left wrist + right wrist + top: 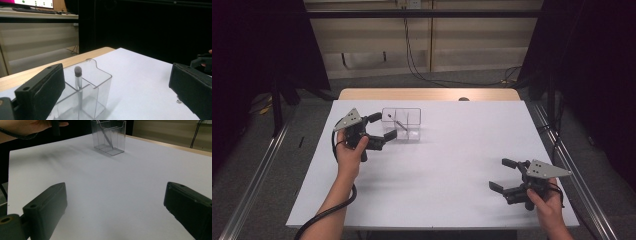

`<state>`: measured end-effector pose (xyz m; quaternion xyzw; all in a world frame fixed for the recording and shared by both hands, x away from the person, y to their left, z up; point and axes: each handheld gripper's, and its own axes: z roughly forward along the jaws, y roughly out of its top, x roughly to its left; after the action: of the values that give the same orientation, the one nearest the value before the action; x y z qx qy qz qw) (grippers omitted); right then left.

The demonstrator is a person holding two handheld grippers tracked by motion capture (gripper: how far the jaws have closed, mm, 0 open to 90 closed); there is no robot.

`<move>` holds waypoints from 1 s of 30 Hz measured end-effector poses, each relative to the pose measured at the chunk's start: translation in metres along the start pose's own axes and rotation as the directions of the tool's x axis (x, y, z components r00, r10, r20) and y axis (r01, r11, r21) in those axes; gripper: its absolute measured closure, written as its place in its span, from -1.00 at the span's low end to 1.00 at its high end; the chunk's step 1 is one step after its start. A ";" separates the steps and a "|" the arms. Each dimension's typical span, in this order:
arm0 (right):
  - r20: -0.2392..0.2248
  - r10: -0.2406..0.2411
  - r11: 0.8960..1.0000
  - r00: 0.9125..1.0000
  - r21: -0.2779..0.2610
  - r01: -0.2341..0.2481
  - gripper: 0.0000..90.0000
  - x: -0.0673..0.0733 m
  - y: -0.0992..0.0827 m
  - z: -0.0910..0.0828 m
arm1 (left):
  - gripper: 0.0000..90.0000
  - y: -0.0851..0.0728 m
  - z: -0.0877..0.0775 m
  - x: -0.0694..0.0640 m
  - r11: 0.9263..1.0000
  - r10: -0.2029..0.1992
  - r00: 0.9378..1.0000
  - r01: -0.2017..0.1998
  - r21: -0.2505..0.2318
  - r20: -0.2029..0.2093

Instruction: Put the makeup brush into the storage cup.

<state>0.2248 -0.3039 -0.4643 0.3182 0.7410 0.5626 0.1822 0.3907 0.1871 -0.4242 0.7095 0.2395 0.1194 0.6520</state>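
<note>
High view: thin pen point(398, 123) leans tip-up in the clear divided holder point(402, 125) at the surface's point(452, 165) far left, left gripper point(382, 128) fingers wide beside it, right gripper point(502, 175) fingers wide, well apart.
</note>
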 end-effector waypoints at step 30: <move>-0.001 -0.001 1.000 1.000 -0.002 0.001 -0.90 0.000 0.001 -0.001 | -0.99 -0.014 -0.034 -0.008 1.000 -0.001 1.000 0.000 0.009 0.017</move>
<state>0.2246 -0.3044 -0.4632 0.3175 0.7405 0.5635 0.1825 0.3646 0.2132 -0.4331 0.7134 0.2348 0.1122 0.6507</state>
